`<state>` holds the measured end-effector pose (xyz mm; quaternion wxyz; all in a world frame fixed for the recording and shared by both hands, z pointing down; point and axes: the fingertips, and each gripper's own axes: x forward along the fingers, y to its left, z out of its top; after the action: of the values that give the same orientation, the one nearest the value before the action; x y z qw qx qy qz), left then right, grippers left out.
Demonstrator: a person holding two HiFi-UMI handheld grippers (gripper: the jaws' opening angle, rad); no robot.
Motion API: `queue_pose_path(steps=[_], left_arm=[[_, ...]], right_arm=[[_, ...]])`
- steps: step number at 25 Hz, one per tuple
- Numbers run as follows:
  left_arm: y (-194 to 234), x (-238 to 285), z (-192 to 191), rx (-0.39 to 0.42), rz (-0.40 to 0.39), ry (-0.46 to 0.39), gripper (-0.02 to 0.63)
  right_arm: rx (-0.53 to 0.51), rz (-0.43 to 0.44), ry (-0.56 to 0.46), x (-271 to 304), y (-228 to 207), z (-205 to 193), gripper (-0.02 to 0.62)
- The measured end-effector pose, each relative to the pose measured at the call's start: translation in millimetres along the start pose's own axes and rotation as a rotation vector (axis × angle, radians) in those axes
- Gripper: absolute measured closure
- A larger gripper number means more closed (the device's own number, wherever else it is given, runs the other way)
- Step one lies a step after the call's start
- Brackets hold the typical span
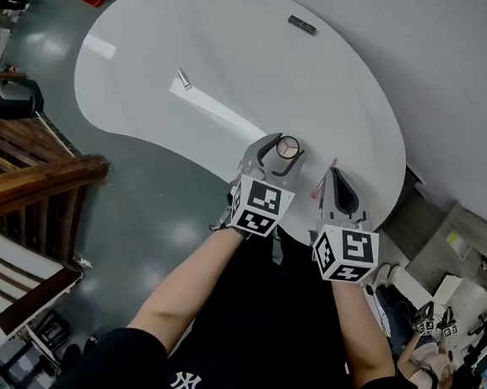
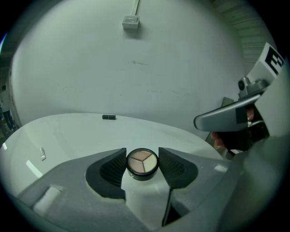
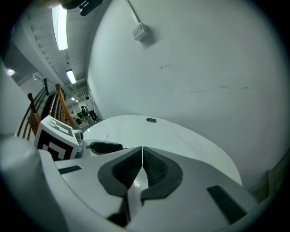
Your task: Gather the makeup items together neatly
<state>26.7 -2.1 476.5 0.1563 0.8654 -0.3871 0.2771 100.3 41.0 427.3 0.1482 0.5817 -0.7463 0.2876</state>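
The left gripper (image 2: 142, 157) grips the round 3-shade compact (image 2: 142, 162) between its jaw tips, over the white table (image 1: 239, 53) near its 6 o'clock edge. At the left gripper's 3 o'clock, the right gripper (image 3: 142, 152) is clenched on nothing.

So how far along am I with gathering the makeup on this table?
Nothing looks gathered yet. In hand: the left gripper is closed on the round eyeshadow compact by the table's near edge, and the right gripper is shut and empty. Left to do: the dark flat case at the far edge and the small silvery item lie far apart, both untouched.
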Motion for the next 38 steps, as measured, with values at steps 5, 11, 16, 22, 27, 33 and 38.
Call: queue_pose_path(steps=[5,11,16,22,27,33,38], left_arm=[[-30.5,5.7,-16.1,0.016,-0.021,0.024,0.377],[-53.4,14.3,-36.5,0.025,-0.034,0.055,0.377],[-65.1,23.3,-51.1,0.053,-0.041,0.082,0.377],[-67.3,30.7,-61.1,0.061,-0.030,0.098,0.377],[-72.5,35.4,-60.3,0.073,-0.038,0.100,0.377],[-73.2,38.4,-65.0,0.069,-0.045,0.105,0.377],[-75.8,41.8,-71.1,0.046,-0.060,0.109,0.377]], right_arm=[[0.002,-0.006,0.000,-15.8,-13.5,-11.2,0.575],[0.003,-0.014,0.010,-30.0,-25.6,-25.6,0.577],[0.010,-0.008,0.027,-34.2,-29.6,-39.9,0.575],[0.009,0.011,0.030,-36.9,-25.7,-48.0,0.575],[0.012,0.019,0.032,-33.6,-22.9,-52.0,0.575],[0.010,0.021,0.040,-30.6,-18.9,-54.2,0.575],[0.015,0.011,0.048,-31.6,-25.8,-56.9,0.575]])
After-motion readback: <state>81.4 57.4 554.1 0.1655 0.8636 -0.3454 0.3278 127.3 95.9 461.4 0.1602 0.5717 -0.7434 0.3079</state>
